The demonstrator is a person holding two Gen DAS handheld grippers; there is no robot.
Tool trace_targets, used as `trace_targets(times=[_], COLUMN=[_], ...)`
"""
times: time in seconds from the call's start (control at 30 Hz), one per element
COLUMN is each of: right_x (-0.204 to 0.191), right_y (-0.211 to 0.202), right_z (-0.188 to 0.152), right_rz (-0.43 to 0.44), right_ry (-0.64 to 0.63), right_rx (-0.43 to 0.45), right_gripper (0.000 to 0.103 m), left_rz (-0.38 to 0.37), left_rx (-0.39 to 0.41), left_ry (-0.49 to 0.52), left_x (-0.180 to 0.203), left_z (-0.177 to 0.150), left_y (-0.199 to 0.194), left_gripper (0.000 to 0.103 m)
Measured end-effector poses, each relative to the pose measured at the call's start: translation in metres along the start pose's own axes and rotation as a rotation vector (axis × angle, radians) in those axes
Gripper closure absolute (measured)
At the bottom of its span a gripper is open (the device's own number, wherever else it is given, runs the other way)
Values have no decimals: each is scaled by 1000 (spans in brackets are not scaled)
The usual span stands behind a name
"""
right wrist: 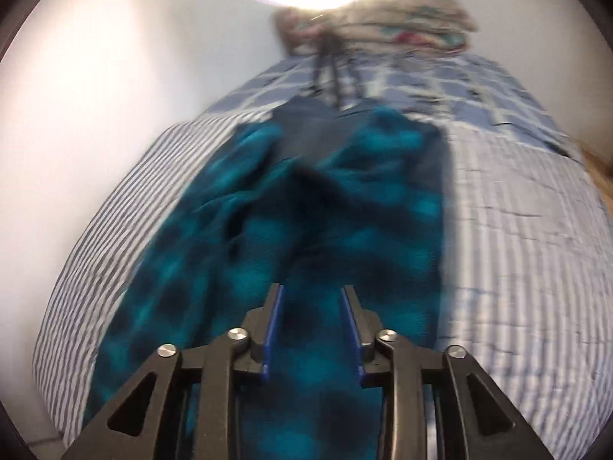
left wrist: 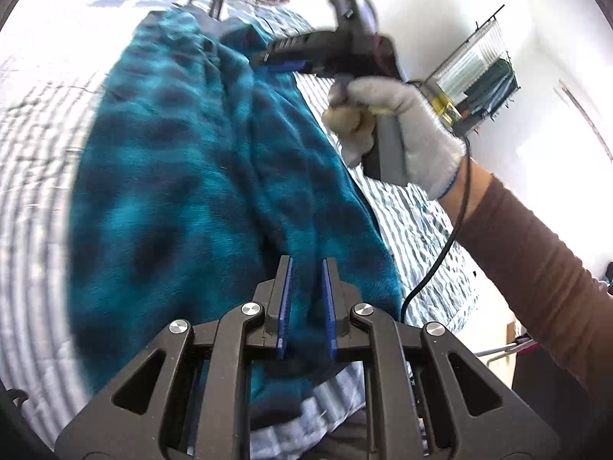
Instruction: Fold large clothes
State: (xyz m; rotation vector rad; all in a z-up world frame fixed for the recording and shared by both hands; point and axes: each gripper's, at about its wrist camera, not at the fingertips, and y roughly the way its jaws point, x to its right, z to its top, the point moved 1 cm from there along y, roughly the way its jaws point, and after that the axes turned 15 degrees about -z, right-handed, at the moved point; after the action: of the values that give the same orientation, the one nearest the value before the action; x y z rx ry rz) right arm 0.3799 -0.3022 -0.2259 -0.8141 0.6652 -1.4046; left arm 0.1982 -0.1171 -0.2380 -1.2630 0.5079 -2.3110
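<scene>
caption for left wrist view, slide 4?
Left gripper pinching teal plaid fleece garment on striped bedspread; gloved right hand alongside.

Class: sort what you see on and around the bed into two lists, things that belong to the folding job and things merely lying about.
Job:
teal checked garment
left gripper
right gripper

Lying about:
striped bedcover
bundled floral bedding
tripod

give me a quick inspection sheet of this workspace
surface: bed with striped sheet and checked blanket
job's things: teal plaid fleece garment lying lengthwise, rumpled
clutter: bundled bedding at the far end; dark tripod legs beside it
grippers: left gripper nearly shut on a fleece fold; right gripper over the fleece, jaws apart, held by a gloved hand
cables: black cable hanging from the right gripper
surroundings: white wall; wall rack
</scene>
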Motion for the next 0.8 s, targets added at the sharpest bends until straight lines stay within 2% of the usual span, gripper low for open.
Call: trace_targets(times=[0.1,0.13,0.2,0.27,0.33,0.37,0.43,0.53,0.67,0.73,0.8], right_x=[-27,-39,-47,-40,-23,-14,3,16,15,4,-18], right_y=[22,32,31,21,3,-4,-7,6,33,55,78], right_z=[-8,-14,-17,-10,-1,5,18,34,46,53,49], right_rz=[-3,-30,-58,-8,51,51,4,-69,-53,-44,-127], right_ry=[-68,-112,-144,-109,-35,2,67,121,171,164,53], right_rx=[-51,-75,-51,-61,-8,21,57,65,47,10,-33], right_gripper=[77,75,73,73,77,77,77,78,77,77,77], left_rz=[43,58,88,125,149,159,178,204,215,225,226], left_rx=[25,36,55,75,91,101,117,139,162,158,151], left_ry=[6,2,-6,-11,-32,-51,-81,-104,-110,-103,-102], left_x=[-3,-7,-18,-28,-40,-48,-60,-74,-82,-82,-83], left_z=[-5,-8,-12,-17,-23,-25,-29,-31,-29,-28,-27], left_y=[-24,-35,-55,-71,-84,-91,-100,-110,-116,-114,-110], left_gripper=[91,91,91,91,91,91,91,91,91,91,91])
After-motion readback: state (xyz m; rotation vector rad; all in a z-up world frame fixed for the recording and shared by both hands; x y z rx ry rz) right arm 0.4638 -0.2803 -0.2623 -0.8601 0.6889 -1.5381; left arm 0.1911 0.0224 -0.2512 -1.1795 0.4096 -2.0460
